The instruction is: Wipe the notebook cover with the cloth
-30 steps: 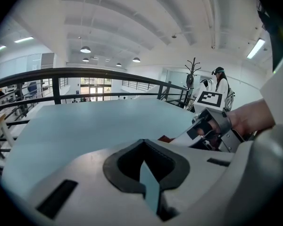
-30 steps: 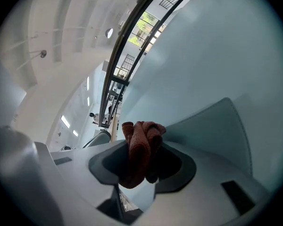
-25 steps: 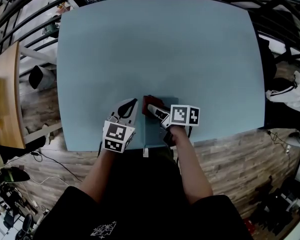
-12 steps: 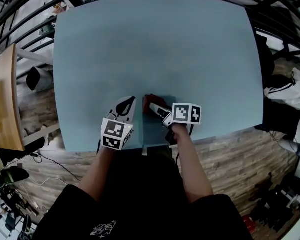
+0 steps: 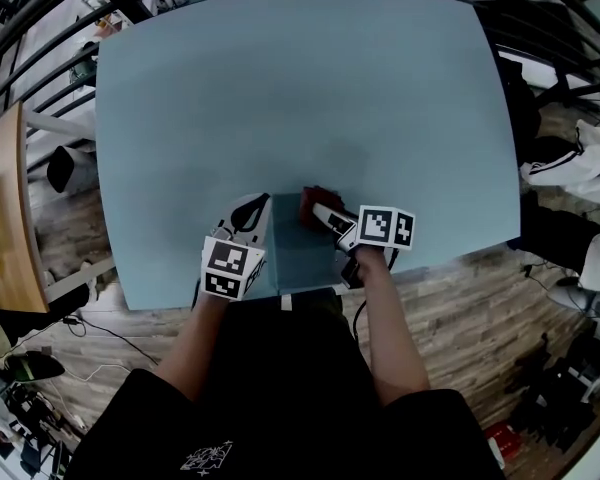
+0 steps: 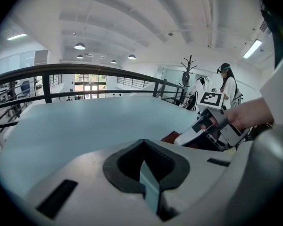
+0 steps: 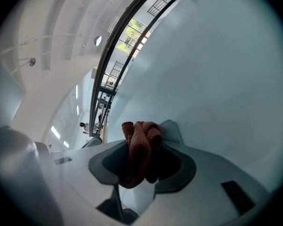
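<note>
The right gripper [image 7: 141, 160] is clenched on the cloth [image 7: 141, 142]. The rust-red fabric is bunched between the jaws and bulges out past their tips. In the head view this gripper [image 5: 318, 209] sits at the far right part of the notebook [image 5: 300, 253], with the cloth [image 5: 312, 200] low over the cover's far edge. Whether the fabric is pressing on the cover or hanging just above it cannot be told.

The left gripper [image 6: 144, 164] is clamped too. Its jaws pinch a thin teal sliver, which looks like the left edge of the notebook [image 6: 150, 188]. From above, that gripper [image 5: 257, 208] lies along the book's left side, holding it in place.

The notebook is nearly the same teal as the table [image 5: 300, 88]. It lies at the near edge, between the two grippers and right in front of the person.

The wiping looks under way rather than finished, as most of the cover nearer the person lies behind the cloth.

Three things could go wrong from here:
- **Cloth pulling out:** it is held as a wad, so a hard drag across the cover could tug it out of the jaws. It could also roll, so that the bare jaw tips scrape the cover.
- **Book sliding off:** it sits so close to the near edge that a stroke pulled towards the person could push it over. That is likelier if the left grip slackens.
- **Cover lifting:** if that pinch holds only the cover, a sideways push could lift or crease it
</note>
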The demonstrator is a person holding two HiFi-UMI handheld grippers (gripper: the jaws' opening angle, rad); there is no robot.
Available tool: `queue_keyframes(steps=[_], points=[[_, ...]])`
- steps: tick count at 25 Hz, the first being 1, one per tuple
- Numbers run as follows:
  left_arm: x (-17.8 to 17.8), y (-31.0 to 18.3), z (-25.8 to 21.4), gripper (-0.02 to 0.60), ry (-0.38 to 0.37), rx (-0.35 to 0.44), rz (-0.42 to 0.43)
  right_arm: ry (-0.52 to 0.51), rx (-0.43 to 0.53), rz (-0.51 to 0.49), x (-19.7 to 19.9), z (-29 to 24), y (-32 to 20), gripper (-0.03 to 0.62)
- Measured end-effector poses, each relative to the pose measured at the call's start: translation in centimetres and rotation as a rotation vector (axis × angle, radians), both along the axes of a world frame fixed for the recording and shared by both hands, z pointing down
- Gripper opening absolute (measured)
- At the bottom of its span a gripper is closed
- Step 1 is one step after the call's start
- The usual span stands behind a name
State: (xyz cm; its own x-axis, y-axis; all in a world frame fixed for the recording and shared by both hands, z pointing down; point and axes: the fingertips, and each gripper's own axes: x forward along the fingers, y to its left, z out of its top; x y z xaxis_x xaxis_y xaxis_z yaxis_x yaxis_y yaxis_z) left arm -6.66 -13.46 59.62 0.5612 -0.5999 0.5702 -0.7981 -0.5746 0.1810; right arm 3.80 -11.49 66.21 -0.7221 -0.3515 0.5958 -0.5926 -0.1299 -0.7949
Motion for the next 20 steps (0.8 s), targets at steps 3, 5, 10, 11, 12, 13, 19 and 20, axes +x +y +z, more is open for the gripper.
queue_keyframes(steps=[3,5,10,11,12,13,19,20], points=[[0.8,0.1,-0.1,0.008,0.001,-0.001,0.014,-0.001,-0.001,0.025,1.4,0.0,-0.1,0.149],[1.3,0.1,-0.3,0.008,0.002,-0.001,0.023,0.0,-0.001,0.042,2.2,-0.1,-0.1,0.149],[2.3,0.0,-0.4,0.008,0.006,0.003,0.036,-0.002,-0.005,0.089,4.1,0.1,0.0,0.149],[2.6,0.0,-0.4,0.008,0.006,0.004,0.039,-0.001,-0.005,0.099,4.6,0.1,0.0,0.149],[2.8,-0.1,-0.5,0.008,0.006,0.005,0.042,0.0,-0.005,0.107,5.0,0.1,0.0,0.149],[3.0,-0.1,-0.6,0.008,0.005,0.006,0.044,0.001,-0.005,0.115,5.4,0.1,0.0,0.149],[3.4,0.1,-0.9,0.008,0.002,0.013,0.051,0.009,-0.004,0.145,6.9,0.0,0.2,0.149],[3.4,0.1,-1.0,0.008,0.002,0.014,0.051,0.01,0.0,0.148,7.1,-0.1,0.2,0.149]])
